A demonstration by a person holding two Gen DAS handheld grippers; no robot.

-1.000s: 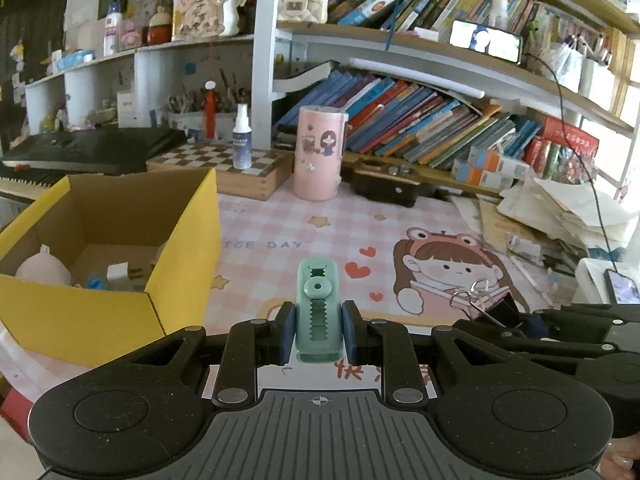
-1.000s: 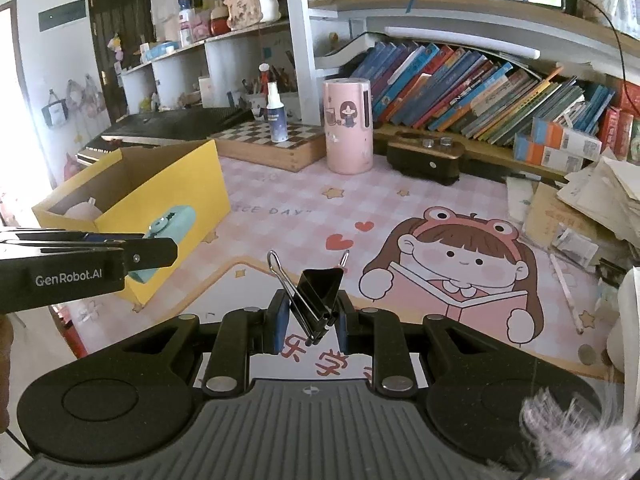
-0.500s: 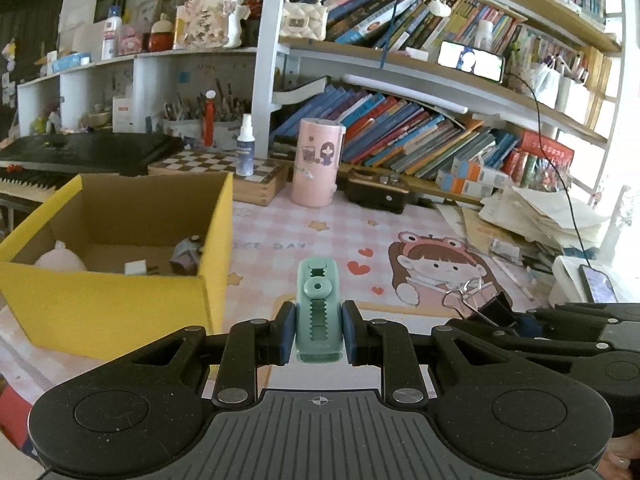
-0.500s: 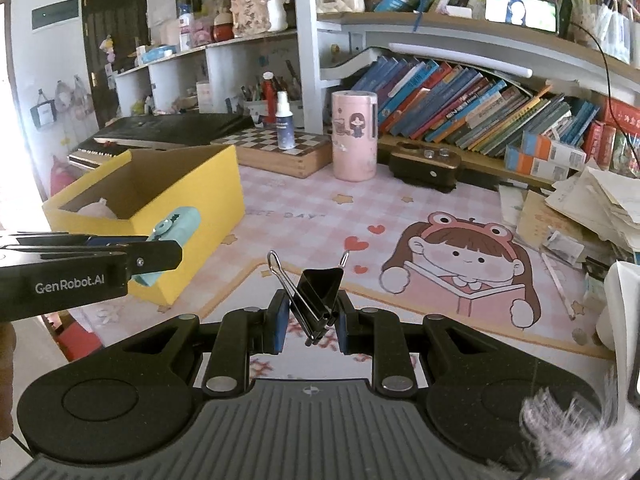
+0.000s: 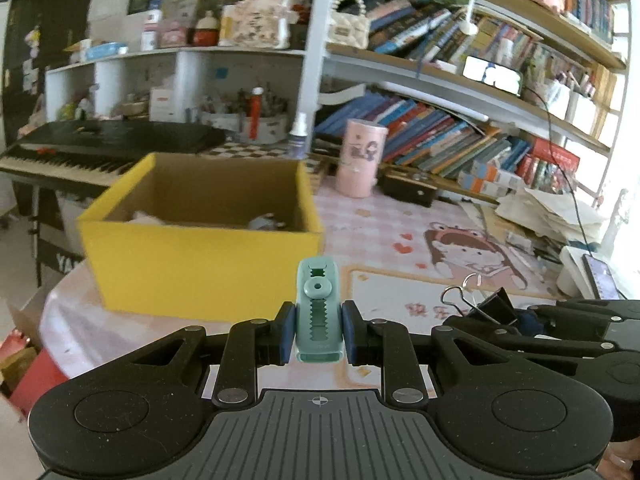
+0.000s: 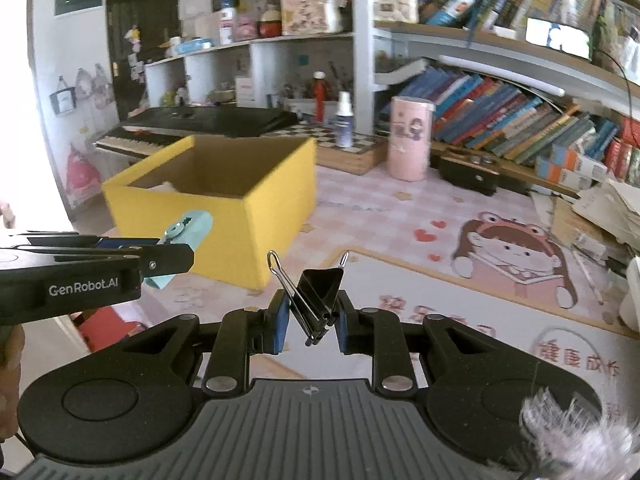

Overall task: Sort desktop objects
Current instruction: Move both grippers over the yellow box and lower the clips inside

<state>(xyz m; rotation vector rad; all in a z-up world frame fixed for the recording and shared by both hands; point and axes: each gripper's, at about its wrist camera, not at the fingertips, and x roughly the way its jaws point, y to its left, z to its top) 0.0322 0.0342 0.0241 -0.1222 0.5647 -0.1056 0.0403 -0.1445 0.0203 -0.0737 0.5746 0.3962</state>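
**A:** Bookshelves crammed with leaning books are seen along the far wall, with a pink checked desk mat (image 6: 400, 216) spread below them. How far along is the sorting judged to be?

**B:** Partly done, it seems. A few small items can already be made out inside the yellow box (image 5: 200, 256), though they are blurred. Two more pieces are carried above the near edge of the desk, short of the box: a green clip (image 5: 319, 312) is clamped between the pads of the left gripper (image 5: 319, 330), and a black binder clip (image 6: 318, 300) is pinched, tilted, in the right gripper (image 6: 310, 322).

**A:** So neither claw is apart?

**B:** Neither. Both are closed on their loads. Both pieces are still to be dropped in, and loose papers and a pen on the right side of the desk may be left for later.

**A:** What is noted around the route?

**B:** A pink cylinder (image 6: 411, 138), a spray bottle (image 6: 344, 120) on a chessboard and a keyboard (image 5: 100, 148) are placed beyond the box, well clear. The near wall of the box has to be cleared from above, and the two grippers are held just beside each other, so a knock between them is the risk judged likeliest.
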